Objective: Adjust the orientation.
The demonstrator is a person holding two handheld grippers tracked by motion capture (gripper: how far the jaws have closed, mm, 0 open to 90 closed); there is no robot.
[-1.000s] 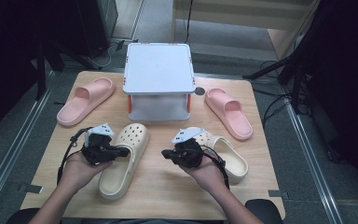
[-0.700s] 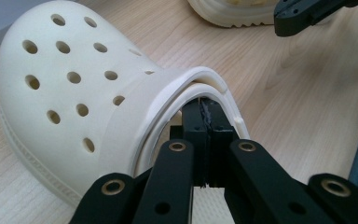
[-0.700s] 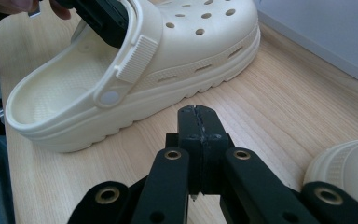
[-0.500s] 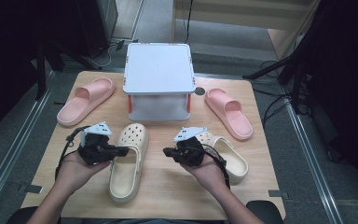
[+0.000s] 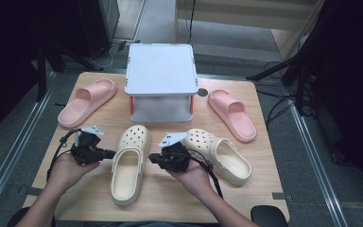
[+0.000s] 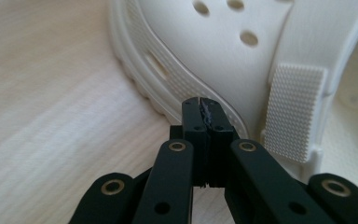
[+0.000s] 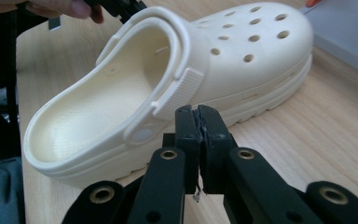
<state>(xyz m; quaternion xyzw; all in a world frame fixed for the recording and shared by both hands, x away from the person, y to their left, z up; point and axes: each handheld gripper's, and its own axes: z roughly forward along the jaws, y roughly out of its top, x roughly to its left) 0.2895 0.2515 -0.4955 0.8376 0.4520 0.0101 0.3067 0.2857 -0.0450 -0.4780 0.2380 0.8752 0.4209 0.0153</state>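
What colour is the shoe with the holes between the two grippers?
Cream, almost white. The clog shows best in the right gripper view.

A cream-coloured foam clog with round holes over its toe (image 5: 128, 163) lies sole-down on the light wooden table (image 5: 170, 208), between the two hands. Its toe points toward the far side of the table and its open heel toward the person, with the long axis leaning slightly left at the heel end. Its heel strap (image 7: 179, 91) is swung forward over the instep, with a ribbed patch near the rivet. The footbed is bare, and the sole edge is ridged.
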